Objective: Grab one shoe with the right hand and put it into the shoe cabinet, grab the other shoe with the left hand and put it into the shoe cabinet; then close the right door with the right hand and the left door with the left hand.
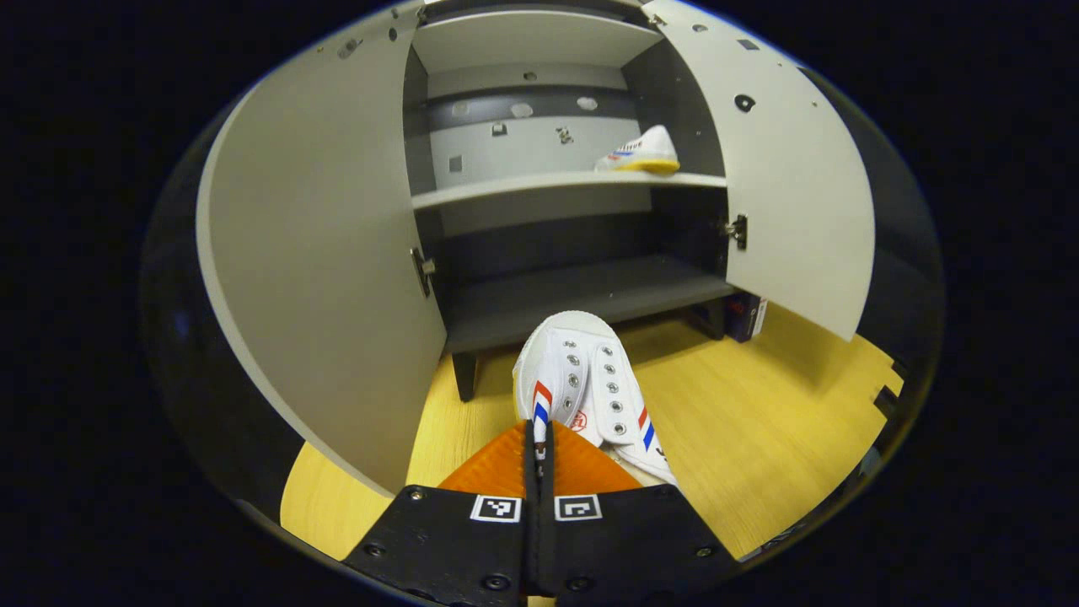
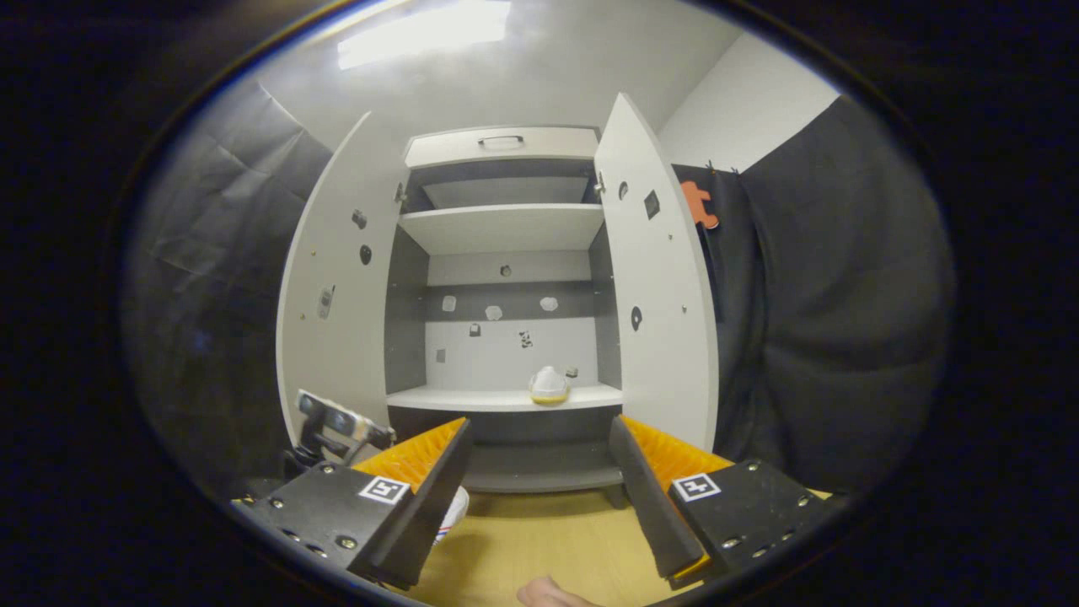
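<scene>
My left gripper [image 1: 539, 438], low centre of the left gripper view, pinches the second shoe [image 1: 582, 384] over the floor [image 1: 759, 421]. My right gripper [image 2: 539, 472] is spread, level. The first shoe [image 2: 549, 385] sits mid-shelf in the cabinet [image 2: 506, 396], both doors [image 2: 662, 312] wide.

— What do I have on my left gripper [image 1: 539, 438]?
— Black plates with screws, and a square black-and-white marker on each finger.
— And my right gripper [image 2: 539, 472]?
— Same plates, same markers, ribbed finger faces. A bare fingertip [image 2: 548, 594] shows at the bottom edge.
</scene>
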Action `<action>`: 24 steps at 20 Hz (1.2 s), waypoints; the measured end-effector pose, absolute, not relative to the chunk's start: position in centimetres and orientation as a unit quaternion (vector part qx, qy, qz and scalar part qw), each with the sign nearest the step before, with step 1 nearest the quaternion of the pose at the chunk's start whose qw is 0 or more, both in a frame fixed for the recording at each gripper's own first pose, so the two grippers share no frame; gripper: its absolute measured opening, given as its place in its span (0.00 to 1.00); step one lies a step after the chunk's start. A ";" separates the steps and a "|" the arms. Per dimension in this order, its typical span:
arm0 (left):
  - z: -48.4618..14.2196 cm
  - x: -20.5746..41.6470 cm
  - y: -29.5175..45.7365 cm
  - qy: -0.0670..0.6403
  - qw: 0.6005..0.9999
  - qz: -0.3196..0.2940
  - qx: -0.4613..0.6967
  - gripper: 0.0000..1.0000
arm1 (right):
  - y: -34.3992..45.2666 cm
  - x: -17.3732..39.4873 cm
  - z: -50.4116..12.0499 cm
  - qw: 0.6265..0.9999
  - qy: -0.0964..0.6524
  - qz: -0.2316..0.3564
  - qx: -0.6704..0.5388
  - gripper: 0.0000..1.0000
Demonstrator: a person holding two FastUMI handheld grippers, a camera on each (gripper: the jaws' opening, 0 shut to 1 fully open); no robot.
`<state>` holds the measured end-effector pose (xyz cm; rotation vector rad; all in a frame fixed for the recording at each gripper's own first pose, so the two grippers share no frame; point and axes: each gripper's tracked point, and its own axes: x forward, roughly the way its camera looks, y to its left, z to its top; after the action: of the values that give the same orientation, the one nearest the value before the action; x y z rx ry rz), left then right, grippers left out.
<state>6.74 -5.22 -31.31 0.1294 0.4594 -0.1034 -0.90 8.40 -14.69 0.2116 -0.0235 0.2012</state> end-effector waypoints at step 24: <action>-1.9 25.3 -6.0 -0.054 0.998 0.004 0.017 0.00 | -4.6 -7.4 -13.1 0.978 -0.097 0.057 0.178 0.97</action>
<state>25.26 -6.04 -1.87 0.0337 -0.1090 0.0083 -7.38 -4.62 -13.13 0.3590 -0.1960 0.1156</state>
